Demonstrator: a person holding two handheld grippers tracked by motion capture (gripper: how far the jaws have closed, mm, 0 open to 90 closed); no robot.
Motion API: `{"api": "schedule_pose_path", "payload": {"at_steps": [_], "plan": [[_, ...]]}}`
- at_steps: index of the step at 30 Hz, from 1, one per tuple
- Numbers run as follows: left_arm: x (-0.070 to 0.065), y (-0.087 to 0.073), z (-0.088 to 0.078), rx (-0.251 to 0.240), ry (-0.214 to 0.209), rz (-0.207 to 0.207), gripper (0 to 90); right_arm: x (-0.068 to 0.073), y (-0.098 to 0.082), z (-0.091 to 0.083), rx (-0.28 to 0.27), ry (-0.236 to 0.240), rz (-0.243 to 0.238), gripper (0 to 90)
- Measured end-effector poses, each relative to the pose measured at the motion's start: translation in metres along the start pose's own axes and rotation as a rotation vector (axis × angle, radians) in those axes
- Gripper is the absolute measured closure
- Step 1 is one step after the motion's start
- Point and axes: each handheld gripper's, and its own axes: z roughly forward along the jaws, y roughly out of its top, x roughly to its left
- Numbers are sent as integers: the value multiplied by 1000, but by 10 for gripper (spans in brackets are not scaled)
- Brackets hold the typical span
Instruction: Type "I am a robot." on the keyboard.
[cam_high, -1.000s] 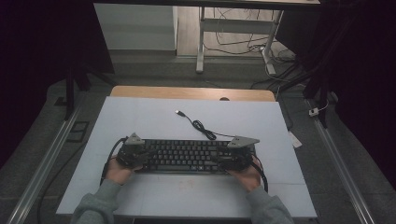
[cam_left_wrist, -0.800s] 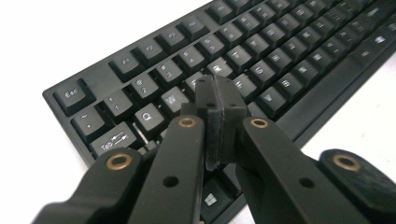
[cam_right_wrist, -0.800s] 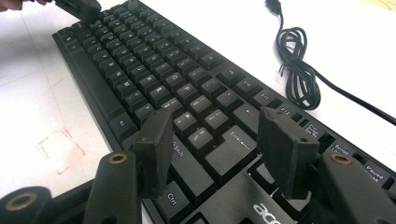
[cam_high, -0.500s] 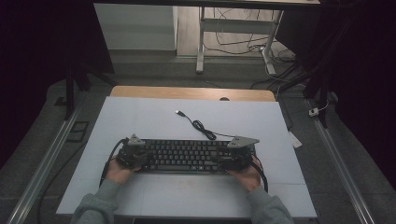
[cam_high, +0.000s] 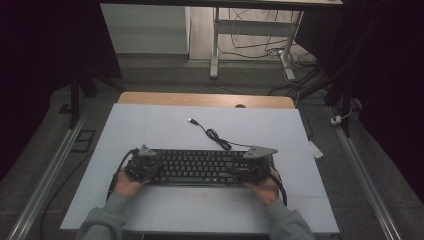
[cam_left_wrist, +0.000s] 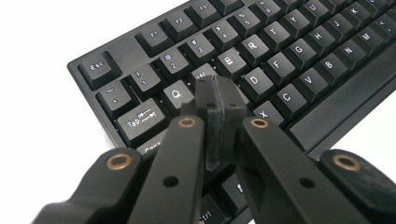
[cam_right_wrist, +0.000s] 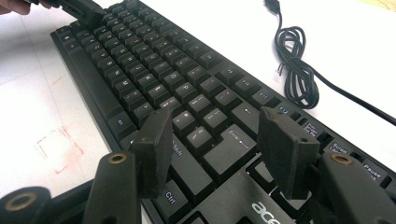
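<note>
A black keyboard (cam_high: 197, 167) lies across the white table top, with one gripper at each end. My left gripper (cam_high: 141, 167) is shut, its two tips pressed together with nothing between them. In the left gripper view the left gripper (cam_left_wrist: 219, 93) points down at the keyboard (cam_left_wrist: 280, 46), its tips over the keys between Q and S; I cannot tell if they touch. My right gripper (cam_high: 250, 170) stands open. In the right gripper view the right gripper (cam_right_wrist: 217, 135) hovers over the Enter and Shift keys of the keyboard (cam_right_wrist: 154, 70), gripping nothing.
The keyboard's black cable (cam_high: 215, 135) coils behind it and ends in a loose USB plug (cam_high: 191, 120). A faint red mark (cam_high: 199, 199) sits on the table in front of the keyboard. The white table top (cam_high: 150, 125) has bare room behind and in front.
</note>
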Motion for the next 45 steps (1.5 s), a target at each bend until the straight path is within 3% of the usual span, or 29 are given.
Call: {"api": "schedule_pose_path", "payload": {"at_steps": [11,17,22,26,29,35,45], "plan": [[0,-1,2,6,3,2,887,0,0,0,0,-2,-2,457],[0,2,-9,-66,-15,-7,873,0,0,-1,0,-2,-1,455],[0,3,-19,-149,-44,-28,680,-1,0,-1,5,-5,-2,453],[-2,5,-24,-150,-98,-1,482,-1,-1,-1,4,-2,-1,453],[-6,7,-26,-148,-115,19,398,-2,-1,-1,6,-4,2,453],[-10,8,-27,-146,-122,40,343,-3,-2,-4,2,-9,7,453],[-10,8,-27,-144,-115,41,332,-2,-2,-3,6,-9,6,453]]}}
